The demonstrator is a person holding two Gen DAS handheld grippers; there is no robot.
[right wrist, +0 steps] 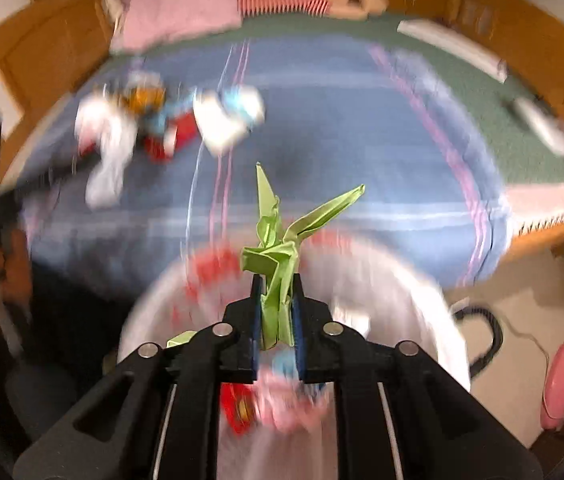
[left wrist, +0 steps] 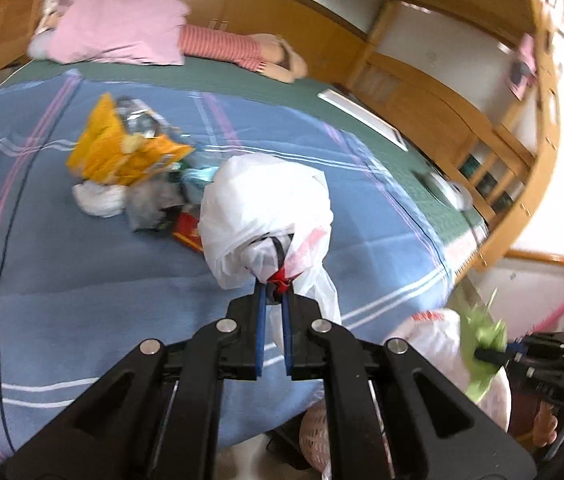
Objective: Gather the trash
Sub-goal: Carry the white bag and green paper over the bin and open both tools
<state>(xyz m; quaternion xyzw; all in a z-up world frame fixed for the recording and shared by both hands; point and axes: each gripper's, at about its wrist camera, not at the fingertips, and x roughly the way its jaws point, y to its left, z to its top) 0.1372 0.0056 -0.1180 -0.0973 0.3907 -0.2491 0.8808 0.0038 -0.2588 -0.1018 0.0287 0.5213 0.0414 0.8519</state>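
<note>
Your bed (left wrist: 81, 272) fills both views under a blue blanket (left wrist: 382, 216) with pink and white stripes, a green sheet (left wrist: 265, 80) showing toward the headboard edge, where a pink pillow (left wrist: 121, 24) lies beside a red-striped one (left wrist: 221, 42). A white plastic bag (right wrist: 402, 300) with red print hangs open off the foot edge of the bed, blurred in the right wrist view, with red and pink scraps inside it. On the blanket toward the middle sits the remaining trash pile (left wrist: 137, 168): a yellow snack wrapper (left wrist: 117, 152), crumpled white tissue (left wrist: 99, 198), a red packet (left wrist: 187, 230) and bluish bits. Your left gripper (left wrist: 273, 284) has its fingers pressed together on a bunched fold of the white bag (left wrist: 265, 208), pinching it at a red-printed patch and holding it up over the blanket just beside the pile. Your right gripper (right wrist: 277, 296) sits above the bag's open mouth with a crumpled green paper (right wrist: 277, 256) standing between its fingers; whether the pads press on it or stand just clear of it, you cannot tell from these views.
</note>
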